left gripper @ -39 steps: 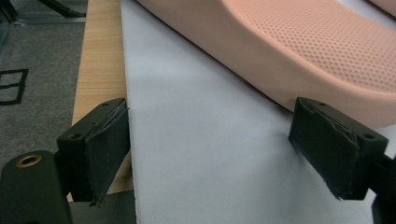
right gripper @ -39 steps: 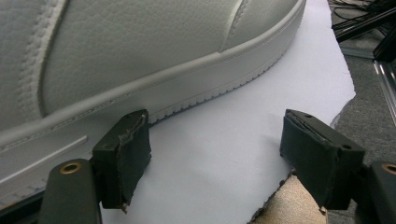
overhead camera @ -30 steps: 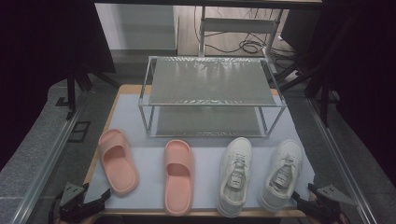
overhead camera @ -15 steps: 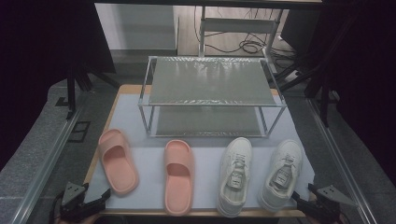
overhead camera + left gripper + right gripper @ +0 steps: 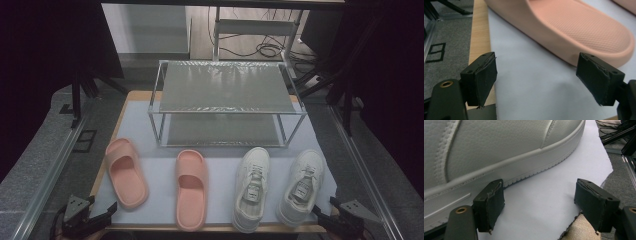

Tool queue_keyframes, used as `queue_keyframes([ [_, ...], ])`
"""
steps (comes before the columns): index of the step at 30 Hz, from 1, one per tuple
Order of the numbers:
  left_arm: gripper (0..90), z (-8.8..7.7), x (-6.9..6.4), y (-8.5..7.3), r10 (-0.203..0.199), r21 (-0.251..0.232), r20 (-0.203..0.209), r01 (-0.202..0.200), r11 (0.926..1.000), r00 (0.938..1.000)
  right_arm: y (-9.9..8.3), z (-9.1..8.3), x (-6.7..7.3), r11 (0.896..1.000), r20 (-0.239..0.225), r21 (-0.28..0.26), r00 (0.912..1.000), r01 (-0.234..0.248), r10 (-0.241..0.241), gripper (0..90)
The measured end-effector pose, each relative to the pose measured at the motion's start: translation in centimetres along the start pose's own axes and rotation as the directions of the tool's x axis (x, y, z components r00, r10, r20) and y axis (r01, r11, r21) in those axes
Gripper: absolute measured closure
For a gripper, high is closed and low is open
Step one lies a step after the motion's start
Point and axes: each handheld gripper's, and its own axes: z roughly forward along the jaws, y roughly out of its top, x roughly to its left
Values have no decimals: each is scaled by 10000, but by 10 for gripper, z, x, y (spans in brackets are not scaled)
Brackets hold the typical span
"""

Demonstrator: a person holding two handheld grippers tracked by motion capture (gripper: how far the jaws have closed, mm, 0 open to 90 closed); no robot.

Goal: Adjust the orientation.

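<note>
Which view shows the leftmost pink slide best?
The high view: the leftmost pink slide lies whole on the white sheet, toe toward the metal rack. The left gripper view gives a close look at its heel.

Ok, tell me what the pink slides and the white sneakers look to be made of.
Pink slides: likely soft moulded foam or rubber, matte, one piece with a dimpled footbed. White sneakers: smooth leather or imitation, with stitched panels and a ribbed rubbery sole edge.

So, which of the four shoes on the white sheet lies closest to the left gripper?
The outer pink rubber slide sandal, leftmost in the row. Its heel end lies just ahead of the left gripper, whose open jaws hold nothing; the second pink slide lies further right.
</note>
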Motion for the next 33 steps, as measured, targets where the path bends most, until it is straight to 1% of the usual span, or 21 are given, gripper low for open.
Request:
queue_keyframes([
  [7,182,-3,-10,8,318,-45,162,-318,9995,9994,0,0,0,10000,13,30,10000,16,-16,237],
  [10,190,-7,-15,12,425,-189,238,-420,9989,9988,0,0,0,10000,5,20,10000,8,-8,237],
  [13,204,-10,-19,17,452,-344,411,-438,9985,9981,0,0,0,10000,14,26,10000,17,-17,237],
  [16,224,-11,-28,24,565,-561,736,-525,9970,9957,0,0,0,10000,17,18,10000,14,-14,237],
  [19,251,-8,-38,29,851,-548,966,-801,9953,9917,0,0,0,10000,25,3,10000,11,-11,237],
  [22,317,-2,-50,36,1112,-429,1143,-1070,9933,9872,0,0,0,10000,24,-7,10000,6,-6,237],
  [23,371,0,-52,37,1123,-411,1213,-1080,9933,9862,-1,0,0,10000,27,-14,10000,5,-5,237],
  [25,408,4,-58,41,1189,-366,1454,-1147,9927,9822,-1,0,0,10000,30,-24,10000,3,-3,237],
  [27,470,7,-63,45,1235,-346,1608,-1195,9922,9792,-1,0,0,10000,35,-45,10000,2,-2,237],
  [29,521,11,-70,49,1335,-317,1804,-1299,9910,9745,-1,0,0,10000,46,-71,10000,20,-19,237],
  [31,563,16,-76,53,1480,-291,1860,-1451,9890,9713,-1,0,0,10000,44,-81,10000,29,-29,236],
  [33,595,22,-81,57,1576,-280,1846,-1551,9875,9701,-2,0,0,10000,47,-95,10000,27,-26,236],
])
